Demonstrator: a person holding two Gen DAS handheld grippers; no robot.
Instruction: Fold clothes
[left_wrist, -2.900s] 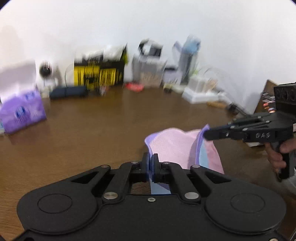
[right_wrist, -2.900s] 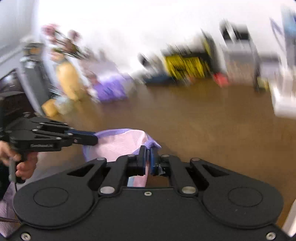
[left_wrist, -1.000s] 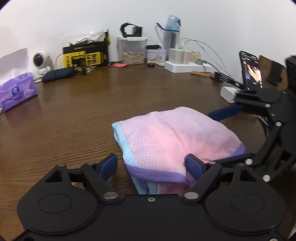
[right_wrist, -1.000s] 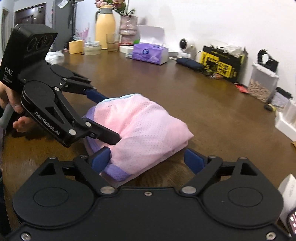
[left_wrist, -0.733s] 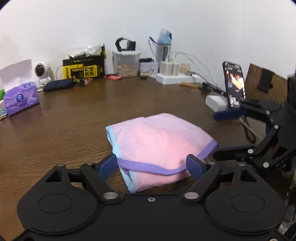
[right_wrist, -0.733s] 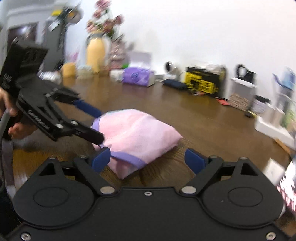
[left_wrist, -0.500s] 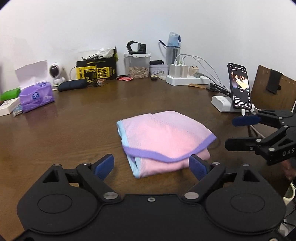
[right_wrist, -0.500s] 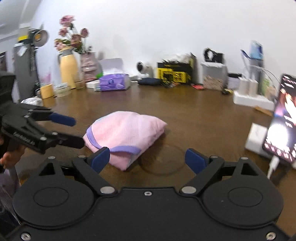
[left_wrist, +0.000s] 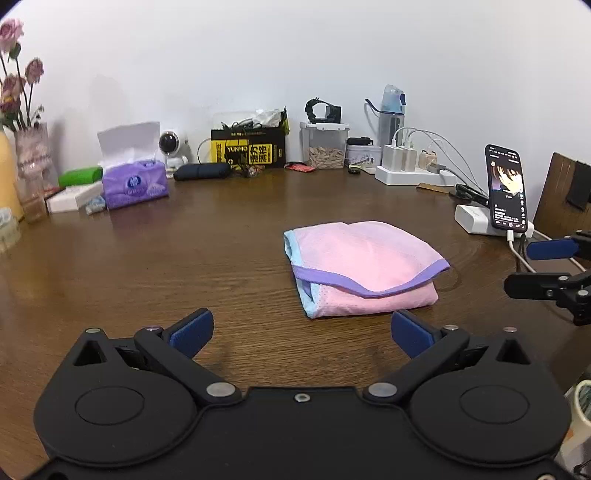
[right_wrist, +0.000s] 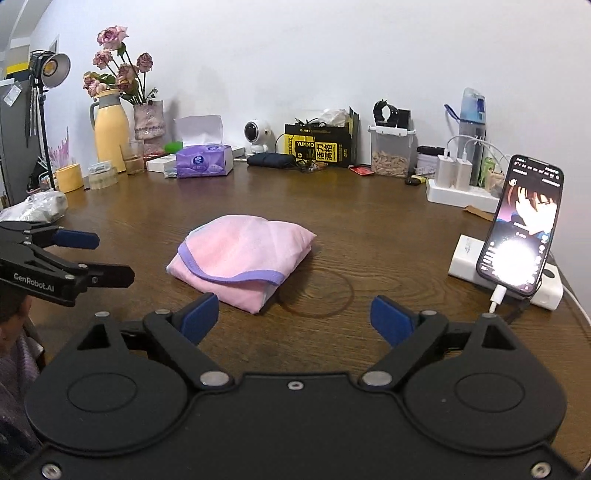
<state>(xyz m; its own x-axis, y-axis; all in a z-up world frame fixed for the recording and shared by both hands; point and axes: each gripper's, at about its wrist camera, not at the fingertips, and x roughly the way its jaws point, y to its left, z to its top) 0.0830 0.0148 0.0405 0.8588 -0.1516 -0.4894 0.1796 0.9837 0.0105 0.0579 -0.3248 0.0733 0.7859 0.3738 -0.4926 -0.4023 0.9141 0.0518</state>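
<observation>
A pink mesh garment with purple and light-blue trim (left_wrist: 364, 267) lies folded in a compact bundle on the brown wooden table (left_wrist: 184, 266); it also shows in the right wrist view (right_wrist: 242, 256). My left gripper (left_wrist: 301, 332) is open and empty, pulled back from the bundle's near edge. My right gripper (right_wrist: 293, 319) is open and empty, a short way back from the bundle. Each gripper shows in the other's view, the right one at the right edge (left_wrist: 546, 266), the left one at the left edge (right_wrist: 85, 256), both with jaws apart.
A phone on a white charger stand (right_wrist: 521, 225) stands to the right of the bundle. Along the back wall are a purple tissue pack (left_wrist: 135, 184), a small camera (left_wrist: 170, 144), a black-yellow box (left_wrist: 249, 147), a container (left_wrist: 325, 146), a power strip (left_wrist: 413, 170), a yellow jug and flowers (right_wrist: 109, 122).
Both grippers let go of the garment, opened, and drew back from it. The garment, held up before, now lies folded on the table.
</observation>
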